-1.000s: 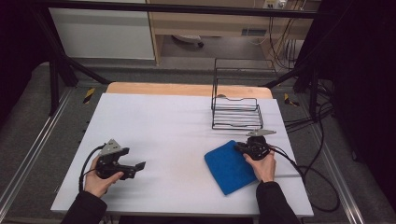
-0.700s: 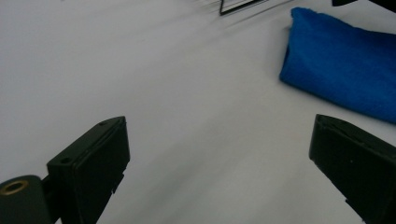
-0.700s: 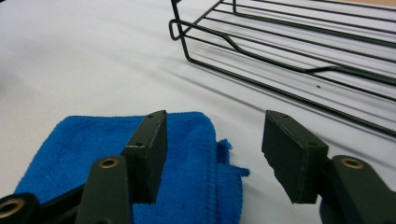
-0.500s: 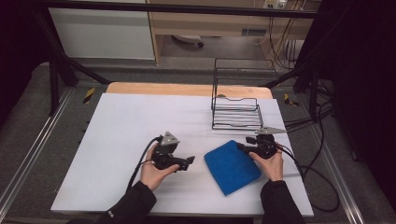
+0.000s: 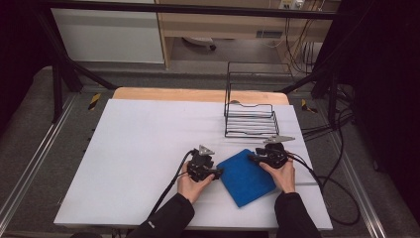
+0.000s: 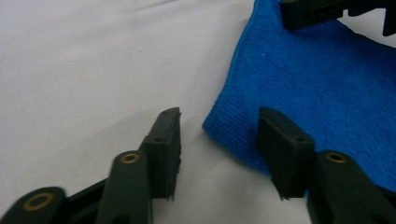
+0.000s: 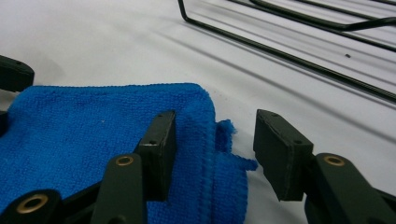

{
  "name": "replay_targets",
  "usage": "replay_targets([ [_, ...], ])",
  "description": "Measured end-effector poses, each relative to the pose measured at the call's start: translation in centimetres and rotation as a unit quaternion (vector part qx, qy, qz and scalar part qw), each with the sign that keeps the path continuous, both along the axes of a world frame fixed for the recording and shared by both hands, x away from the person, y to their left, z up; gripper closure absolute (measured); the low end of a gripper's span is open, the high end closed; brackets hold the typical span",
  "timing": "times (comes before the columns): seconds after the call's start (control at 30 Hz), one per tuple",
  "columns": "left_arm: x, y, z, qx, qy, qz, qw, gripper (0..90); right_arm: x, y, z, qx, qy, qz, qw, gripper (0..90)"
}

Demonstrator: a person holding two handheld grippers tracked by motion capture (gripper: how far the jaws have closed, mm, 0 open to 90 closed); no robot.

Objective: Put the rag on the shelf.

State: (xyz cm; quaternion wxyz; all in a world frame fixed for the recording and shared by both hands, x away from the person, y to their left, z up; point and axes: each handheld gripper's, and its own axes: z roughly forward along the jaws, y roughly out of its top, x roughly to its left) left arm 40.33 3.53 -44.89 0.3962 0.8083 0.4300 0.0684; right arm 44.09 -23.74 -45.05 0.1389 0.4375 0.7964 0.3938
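A folded blue cloth (image 5: 246, 177) lies flat on the white worktop (image 5: 143, 148), near its front edge and right of centre, just in front of a black wire rack (image 5: 250, 118), as a person brings a claw to each side of it. The left claw (image 5: 214, 173) has just been closing; in its own view one jaw rests over the cloth's near corner and the other on bare worktop, the pads not yet pressing anything, so it stands open. The right claw (image 5: 252, 158), also just narrowing, straddles the far right corner, where a frayed tip of the folded edge pokes out between jaws that stand apart from it, open as well. The cloth sits askew, its long axis running from the front right towards the back left. It looks light, soft and limp, likely to sag and unfold when lifted, so the corners and doubled edges seem the surest places to pinch.
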Motion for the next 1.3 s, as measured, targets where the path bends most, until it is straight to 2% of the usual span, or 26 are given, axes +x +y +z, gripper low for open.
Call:
replay_targets([
  [0.2, 0.2, -0.1, -0.3, -0.003, 0.002, 0.004, 1.0, 64.4, 0.7, 0.1, 0.0, -0.008, 0.004, 0.005, 0.9999, 54.5],
  [0.37, 0.2, -0.1, -0.3, 0.001, 0.0, 0.011, 0.9999, 70.5, 1.1, 0.1, -0.1, -0.011, 0.025, 0.015, 0.9995, 58.4],
  [0.5, 0.0, -0.3, -0.3, 0.0, 0.008, 0.017, 0.9998, 72.7, 1.3, 0.2, 0.0, -0.009, 0.039, 0.026, 0.9989, 62.9],
  [0.6, -0.2, -0.6, -0.3, -0.003, 0.011, 0.016, 0.9998, 75.4, 1.4, 0.1, 0.2, -0.009, 0.054, 0.033, 0.998, 69.5],
  [0.7, -0.3, -0.8, -0.5, -0.011, 0.016, 0.013, 0.9997, 81.8, 1.2, 0.0, 0.4, -0.009, 0.074, 0.037, 0.9965, 75.6],
  [0.83, -0.3, -0.8, -0.5, -0.014, 0.015, 0.009, 0.9998, 86.1, 1.0, 0.0, 0.5, -0.005, 0.088, 0.043, 0.9952, 83.9],
  [0.9, -0.2, -0.6, -0.4, -0.018, 0.014, 0.002, 0.9997, 87.4, 0.9, -0.1, 0.7, -0.001, 0.09, 0.043, 0.995, 85.3],
  [1.0, 0.6, 0.0, 0.2, -0.023, 0.012, 0.0, 0.9997, 88.2, 0.6, -0.2, 1.0, 0.013, 0.082, 0.033, 0.996, 85.9],
  [1.07, 1.4, 0.1, 0.6, -0.014, 0.0, 0.003, 0.9999, 88.4, 0.4, -0.3, 1.2, 0.028, 0.071, 0.023, 0.9968, 86.1],
  [1.1, 1.9, 0.1, 0.7, -0.014, 0.001, 0.004, 0.9999, 88.4, 0.2, -0.3, 1.2, 0.03, 0.067, 0.018, 0.9971, 86.0],
  [1.2, 2.6, -0.2, 0.4, -0.018, 0.012, -0.006, 0.9997, 88.3, -0.1, -0.2, 1.1, 0.018, 0.058, -0.004, 0.9981, 85.3],
  [1.23, 2.6, -0.3, 0.3, -0.023, 0.016, -0.008, 0.9996, 88.1, -0.1, -0.2, 0.9, 0.014, 0.062, -0.004, 0.998, 84.1],
  [1.3, 2.2, -0.3, 0.1, -0.026, 0.015, -0.008, 0.9995, 86.3, -0.1, -0.3, 0.6, 0.006, 0.056, -0.007, 0.9984, 76.2],
])
